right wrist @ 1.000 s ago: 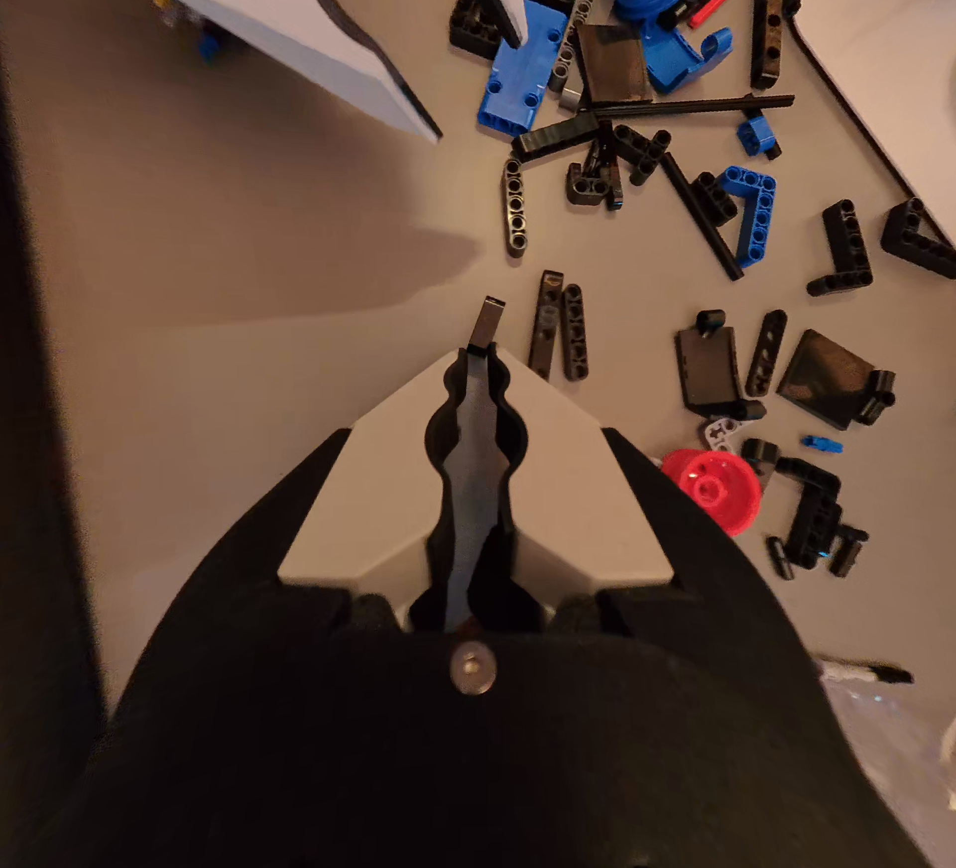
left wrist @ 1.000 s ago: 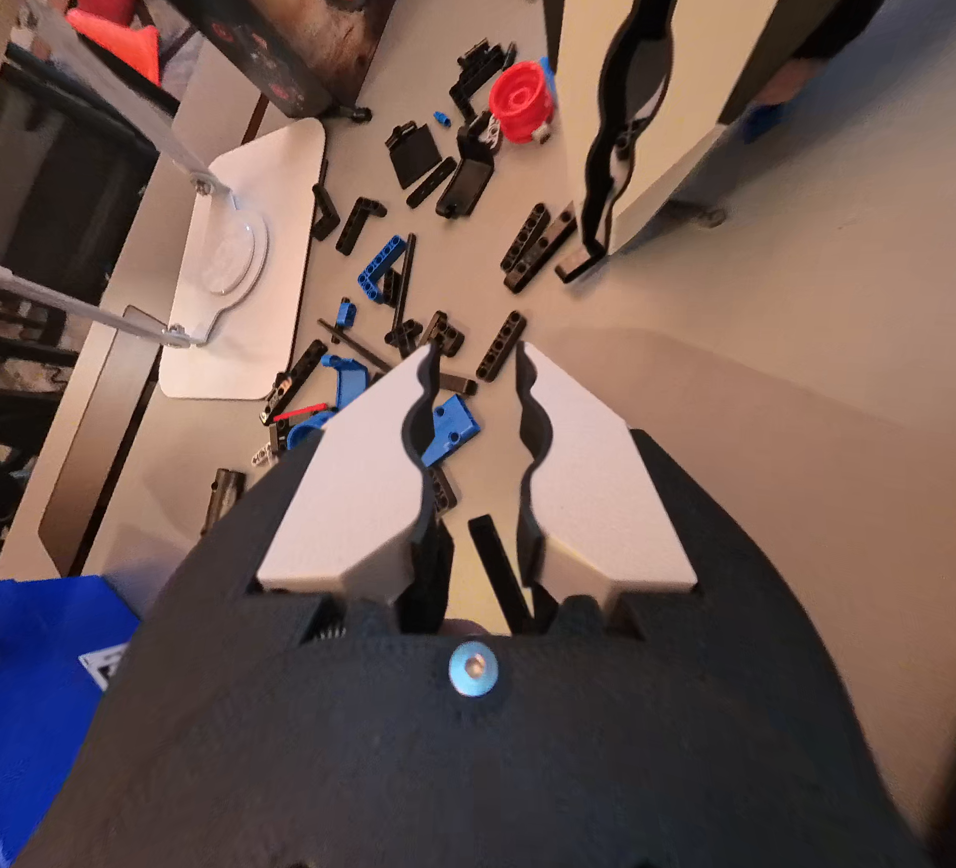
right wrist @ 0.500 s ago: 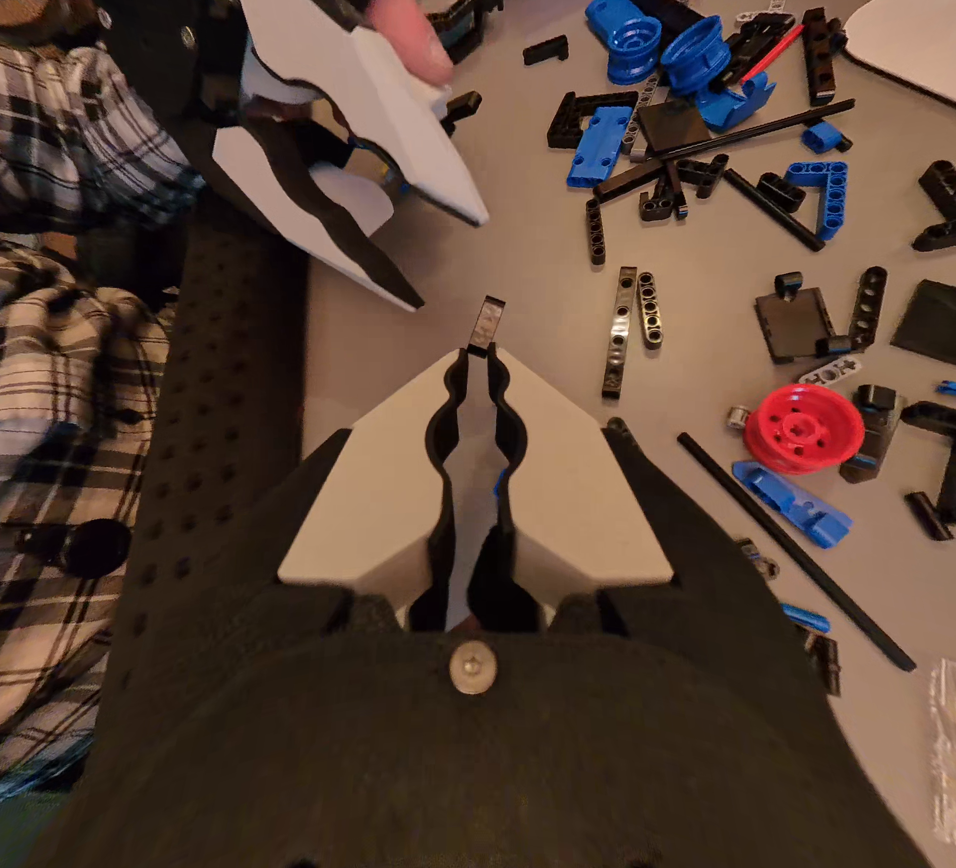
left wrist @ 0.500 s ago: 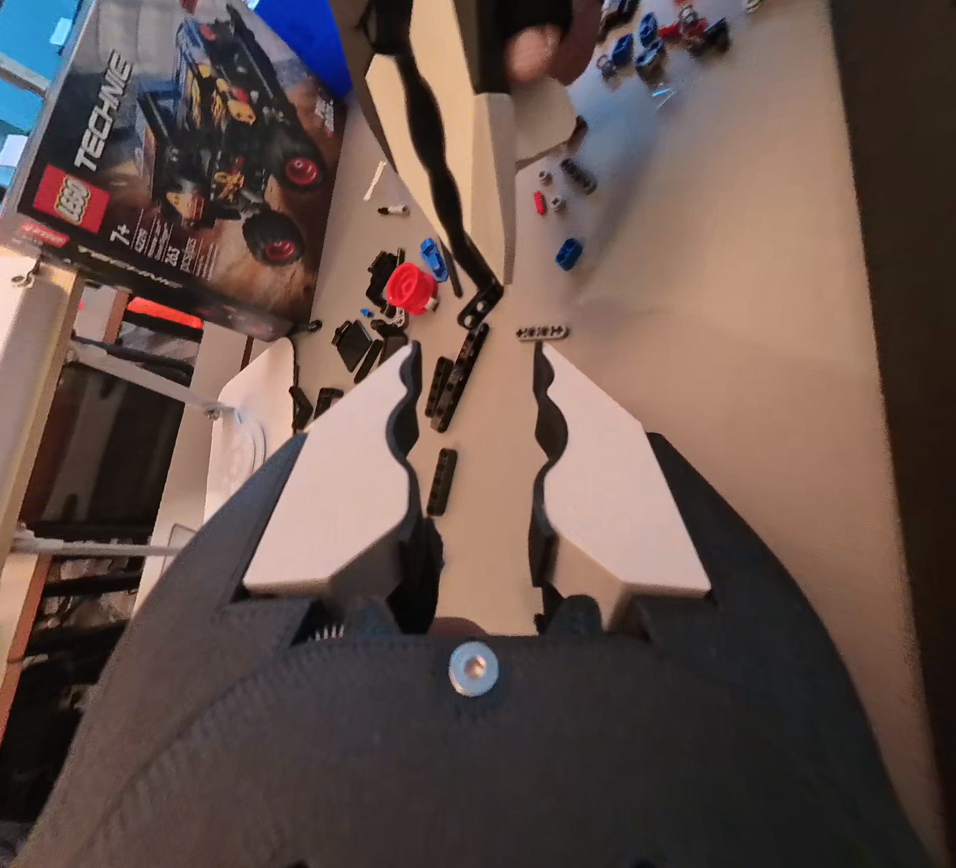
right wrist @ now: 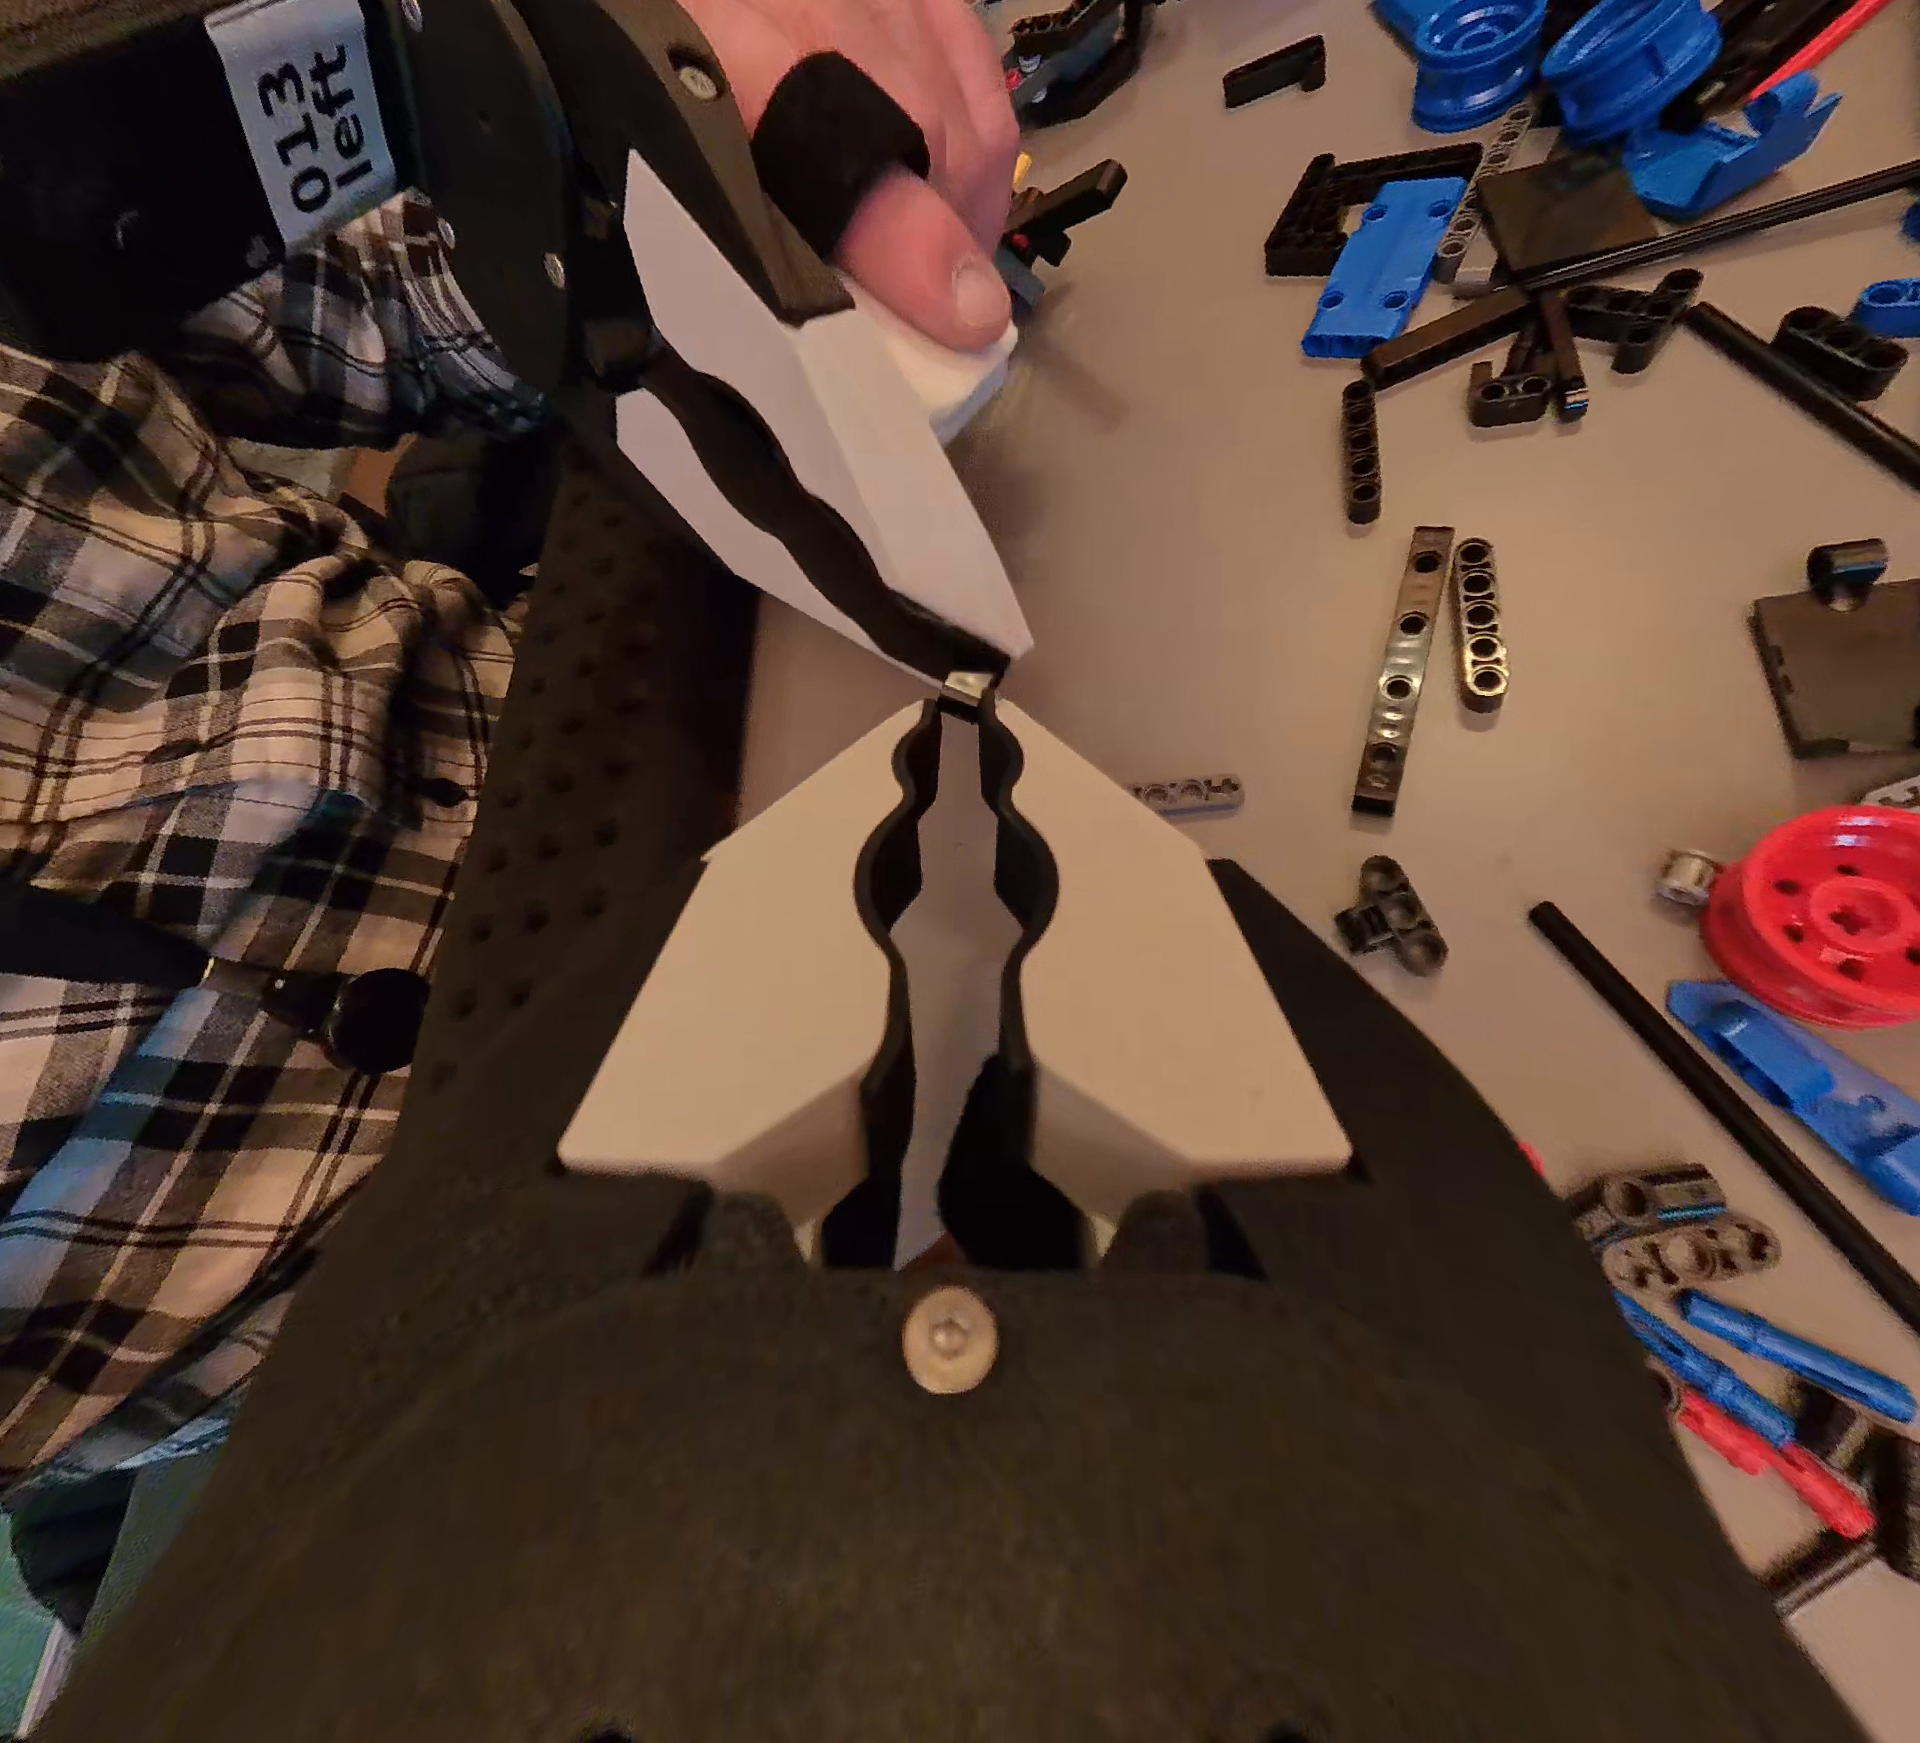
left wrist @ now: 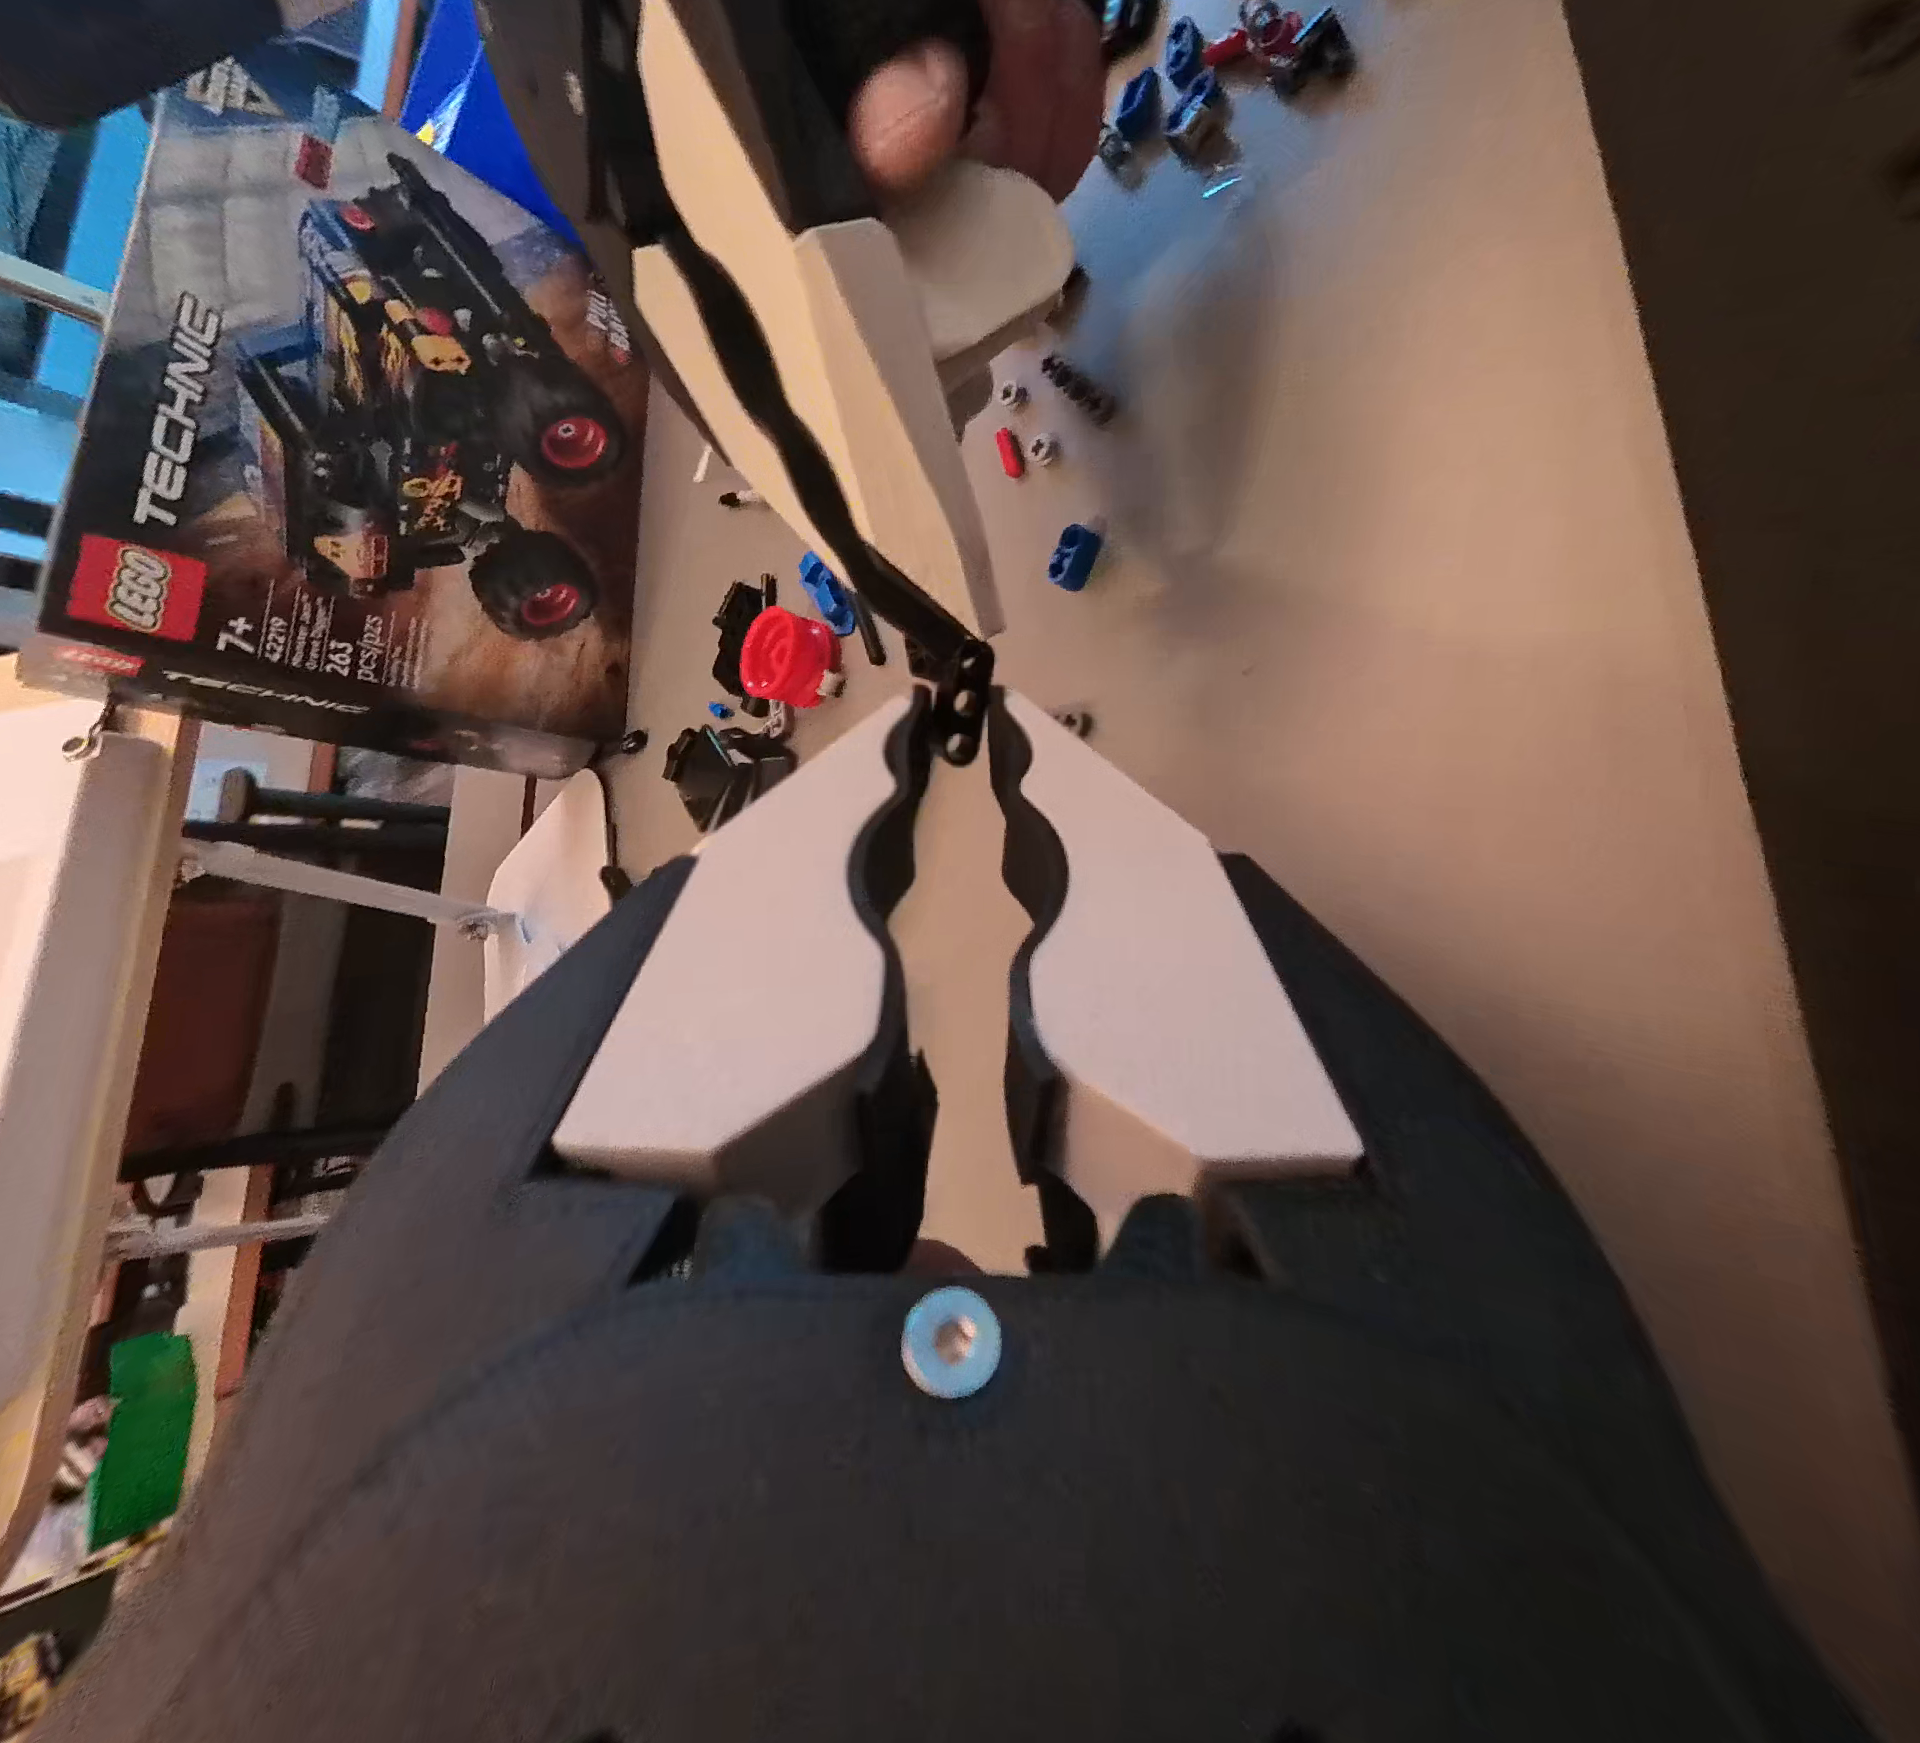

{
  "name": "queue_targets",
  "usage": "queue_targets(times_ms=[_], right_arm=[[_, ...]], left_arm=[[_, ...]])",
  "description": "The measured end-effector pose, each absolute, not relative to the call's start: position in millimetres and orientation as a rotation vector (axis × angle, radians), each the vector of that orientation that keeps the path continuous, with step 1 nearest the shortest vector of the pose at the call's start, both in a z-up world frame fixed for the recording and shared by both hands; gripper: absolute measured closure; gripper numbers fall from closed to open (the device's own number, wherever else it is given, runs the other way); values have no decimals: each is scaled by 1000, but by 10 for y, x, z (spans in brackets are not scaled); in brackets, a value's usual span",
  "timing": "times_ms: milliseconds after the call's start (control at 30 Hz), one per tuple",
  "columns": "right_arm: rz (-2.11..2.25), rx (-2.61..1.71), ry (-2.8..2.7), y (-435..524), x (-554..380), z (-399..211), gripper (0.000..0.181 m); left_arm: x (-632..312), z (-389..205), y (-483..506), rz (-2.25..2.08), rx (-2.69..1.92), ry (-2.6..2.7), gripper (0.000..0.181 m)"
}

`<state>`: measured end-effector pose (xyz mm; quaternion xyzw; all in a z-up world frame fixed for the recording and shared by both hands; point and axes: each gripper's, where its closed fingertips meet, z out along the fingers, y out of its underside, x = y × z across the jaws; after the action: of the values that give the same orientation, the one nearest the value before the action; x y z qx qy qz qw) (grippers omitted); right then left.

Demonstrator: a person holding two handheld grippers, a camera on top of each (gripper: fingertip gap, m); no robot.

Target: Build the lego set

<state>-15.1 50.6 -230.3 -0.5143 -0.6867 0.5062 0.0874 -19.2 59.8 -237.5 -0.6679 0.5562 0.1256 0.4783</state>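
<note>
Beam [left wrist: 958, 698], short and black, sits at 12 o'clock off our left gripper [left wrist: 954, 725], whose tips close on its near end; our right gripper [right wrist: 958, 701] pinches the other end, so both hold it above the table [right wrist: 1195, 488]. Beyond, from 1 to 3 o'clock in the right wrist view, loose parts lie scattered: two beams [right wrist: 1439, 654] side by side, a red wheel [right wrist: 1829, 914], blue wheels [right wrist: 1558, 41]. At 10 o'clock in the left view stands the box [left wrist: 343, 446].

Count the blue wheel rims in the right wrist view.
2 blue wheel rims, side by side near the table's top right corner of the view: one, the other just right of it. More may lie outside the frame.
</note>
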Motion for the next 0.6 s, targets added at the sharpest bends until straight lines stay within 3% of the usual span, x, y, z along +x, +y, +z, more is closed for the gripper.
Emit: queue_targets(times_ms=[300,600], right_arm=[[943,-1348,-2107,598,-35,-2400,167],[724,-1219,-2139,467,-10,-2589,174]], left_arm=[[-132,-2592,571,192,-1833,1334,175],[4,-2690,510,71,-1923,1337,175]])
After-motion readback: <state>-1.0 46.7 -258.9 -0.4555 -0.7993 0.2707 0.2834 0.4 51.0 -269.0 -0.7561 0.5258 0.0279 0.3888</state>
